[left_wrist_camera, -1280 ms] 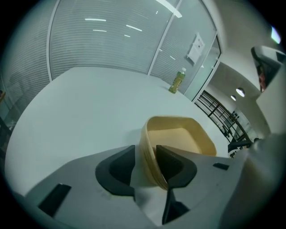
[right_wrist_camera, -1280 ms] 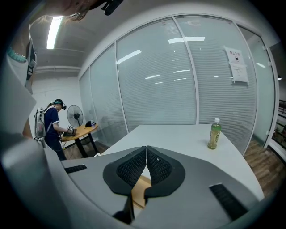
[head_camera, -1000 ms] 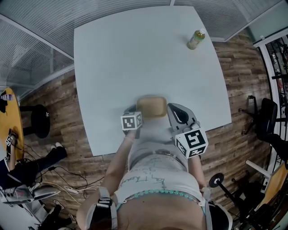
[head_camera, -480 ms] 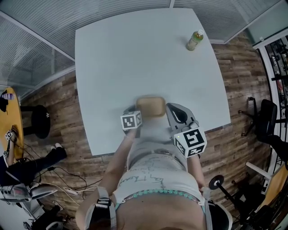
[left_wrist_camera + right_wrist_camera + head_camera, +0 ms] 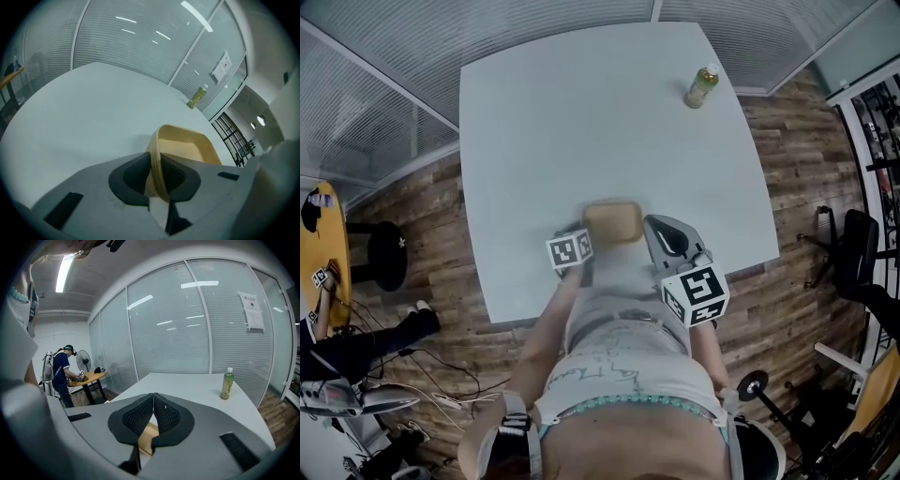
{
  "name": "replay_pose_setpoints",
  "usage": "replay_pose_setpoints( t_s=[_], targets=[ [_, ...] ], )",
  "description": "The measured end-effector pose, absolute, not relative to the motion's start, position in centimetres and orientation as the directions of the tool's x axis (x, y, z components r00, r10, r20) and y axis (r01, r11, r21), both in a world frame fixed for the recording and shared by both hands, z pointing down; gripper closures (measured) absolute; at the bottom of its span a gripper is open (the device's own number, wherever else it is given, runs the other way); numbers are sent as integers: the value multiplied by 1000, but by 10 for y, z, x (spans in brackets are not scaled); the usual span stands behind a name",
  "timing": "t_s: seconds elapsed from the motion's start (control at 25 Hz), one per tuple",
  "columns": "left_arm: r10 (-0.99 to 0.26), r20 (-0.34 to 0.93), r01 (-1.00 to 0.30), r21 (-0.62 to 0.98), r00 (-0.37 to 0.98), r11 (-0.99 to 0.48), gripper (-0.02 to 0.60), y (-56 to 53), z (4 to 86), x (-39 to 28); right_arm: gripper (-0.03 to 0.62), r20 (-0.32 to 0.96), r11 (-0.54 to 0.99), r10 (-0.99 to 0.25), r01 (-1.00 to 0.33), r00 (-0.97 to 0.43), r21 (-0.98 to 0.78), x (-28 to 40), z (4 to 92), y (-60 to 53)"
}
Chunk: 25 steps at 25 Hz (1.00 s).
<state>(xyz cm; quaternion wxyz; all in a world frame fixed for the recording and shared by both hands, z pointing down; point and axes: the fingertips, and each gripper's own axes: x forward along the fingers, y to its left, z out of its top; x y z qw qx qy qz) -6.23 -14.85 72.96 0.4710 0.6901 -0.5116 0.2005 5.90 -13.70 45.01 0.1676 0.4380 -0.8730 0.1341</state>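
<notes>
The left gripper view is showing the left gripper (image 5: 156, 164) up close. Its two fingers are squeezing the near wall of a tan bowl (image 5: 187, 147), with one finger inside and one outside. The bowl is sitting on the near part of a white table (image 5: 84, 108). A green bottle (image 5: 197, 96) is standing at the far right corner, well apart from the bowl.

The head view is looking down from above. It is showing the whole table and the brown wood floor (image 5: 806, 141) around it. The bowl is lying close to the near edge, between the two grippers. In this view the bowl is looking blurry, and the cube with squares is covering the left fingers.

The right gripper view is showing the right gripper (image 5: 153, 401). Its fingers are pressing together at the tips, with nothing between them. A bit of something tan is peeking through the gap under the tips, and it is hard to tell what it is. This view is also showing a person (image 5: 60, 376) far off on the left. The person is standing at a small wooden table (image 5: 89, 377), just beside a fan (image 5: 83, 363).
</notes>
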Motion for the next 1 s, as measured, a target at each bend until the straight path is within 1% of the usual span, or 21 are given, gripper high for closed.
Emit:
replay_pose_setpoints(
  t_s=[0.36, 0.76, 1.0],
  targets=[
    [-546, 736, -870, 492, 400, 26, 546, -138, 708, -60, 594, 411, 599, -709, -797, -573, -77, 71, 449, -133],
    [-660, 645, -873, 487, 385, -33, 546, -146, 643, -57, 594, 392, 624, -699, -778, -598, -73, 75, 441, -136],
    [-721, 582, -863, 503, 377, -45, 546, -152, 602, -60, 594, 379, 642, -689, -763, -618, -77, 76, 435, -140]
  ],
)
